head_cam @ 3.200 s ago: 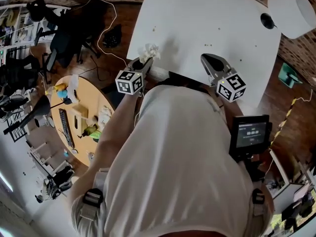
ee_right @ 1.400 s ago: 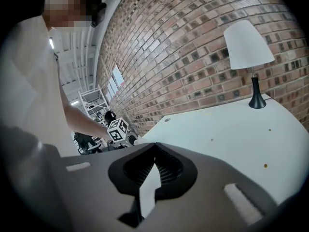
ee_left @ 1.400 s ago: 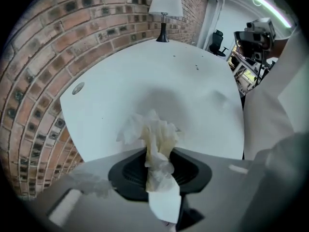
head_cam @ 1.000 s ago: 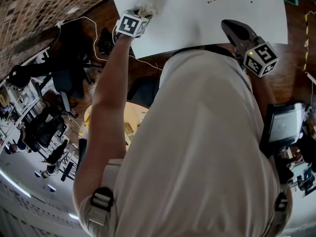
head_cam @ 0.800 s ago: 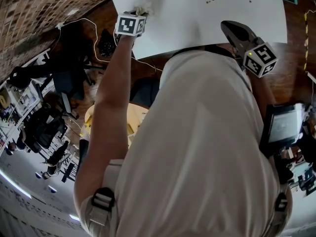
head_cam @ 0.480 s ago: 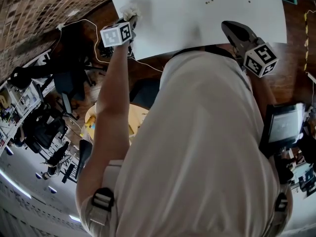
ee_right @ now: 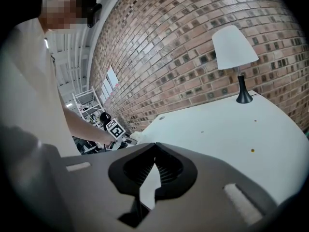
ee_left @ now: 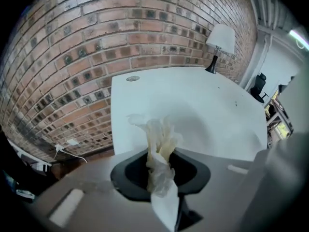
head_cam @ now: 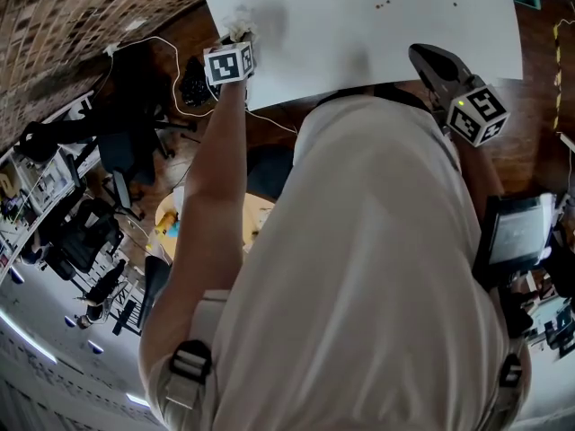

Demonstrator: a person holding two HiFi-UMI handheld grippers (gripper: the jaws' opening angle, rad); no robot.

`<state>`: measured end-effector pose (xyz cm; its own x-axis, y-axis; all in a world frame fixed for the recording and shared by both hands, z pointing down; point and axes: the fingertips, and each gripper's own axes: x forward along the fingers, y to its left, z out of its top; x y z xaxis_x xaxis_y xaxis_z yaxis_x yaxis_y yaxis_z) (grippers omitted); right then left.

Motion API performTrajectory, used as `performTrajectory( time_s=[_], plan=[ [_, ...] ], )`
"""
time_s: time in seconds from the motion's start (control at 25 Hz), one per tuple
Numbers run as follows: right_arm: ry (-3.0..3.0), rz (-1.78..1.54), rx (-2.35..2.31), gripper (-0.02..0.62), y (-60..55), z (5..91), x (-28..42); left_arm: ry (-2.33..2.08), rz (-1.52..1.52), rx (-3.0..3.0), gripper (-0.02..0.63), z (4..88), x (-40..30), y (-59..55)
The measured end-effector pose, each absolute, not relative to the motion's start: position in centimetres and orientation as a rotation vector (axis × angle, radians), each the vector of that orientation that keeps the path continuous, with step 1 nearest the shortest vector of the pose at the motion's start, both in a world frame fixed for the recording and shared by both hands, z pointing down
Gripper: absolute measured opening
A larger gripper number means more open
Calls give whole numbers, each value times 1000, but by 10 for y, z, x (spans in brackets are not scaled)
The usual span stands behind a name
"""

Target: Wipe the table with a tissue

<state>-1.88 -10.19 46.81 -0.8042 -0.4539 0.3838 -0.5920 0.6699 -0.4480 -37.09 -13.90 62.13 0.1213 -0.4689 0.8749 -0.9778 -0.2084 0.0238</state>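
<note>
Left tool (ee_left: 160, 154) is pinching the crumpled white tissue (ee_left: 159, 129), its jaws having just been closing on it. The tissue is sitting at the left edge of the white table (ee_left: 193, 100). Right tool (ee_right: 154, 146) is hovering over the table's near edge, jaws pressed together on nothing.

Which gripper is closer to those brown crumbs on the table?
Right. The right gripper hovers just short of the crumbs; the left gripper, jaws just closed on the tissue, is off at the table's left edge.
</note>
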Motion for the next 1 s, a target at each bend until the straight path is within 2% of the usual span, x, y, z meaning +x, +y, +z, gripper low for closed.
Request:
performTrajectory(
  time_s=[0.28,0.48,0.6,0.8,1.0],
  plan=[
    [-2645,834,867,8,-98,468,-19,-1194,1176,2048,86,630,-279,-153],
    [-2645,834,880,8,-98,468,-20,-999,1220,2157,84,633,-242,-106],
    [-2653,829,873,8,-100,466,-24,-981,1222,2125,84,635,-257,-85],
    [-2654,825,863,8,-100,466,-30,-1241,1077,1940,83,633,-324,-88],
    [-2646,823,879,8,-95,464,-29,-1328,1084,1932,83,630,-325,-129]
  ],
)
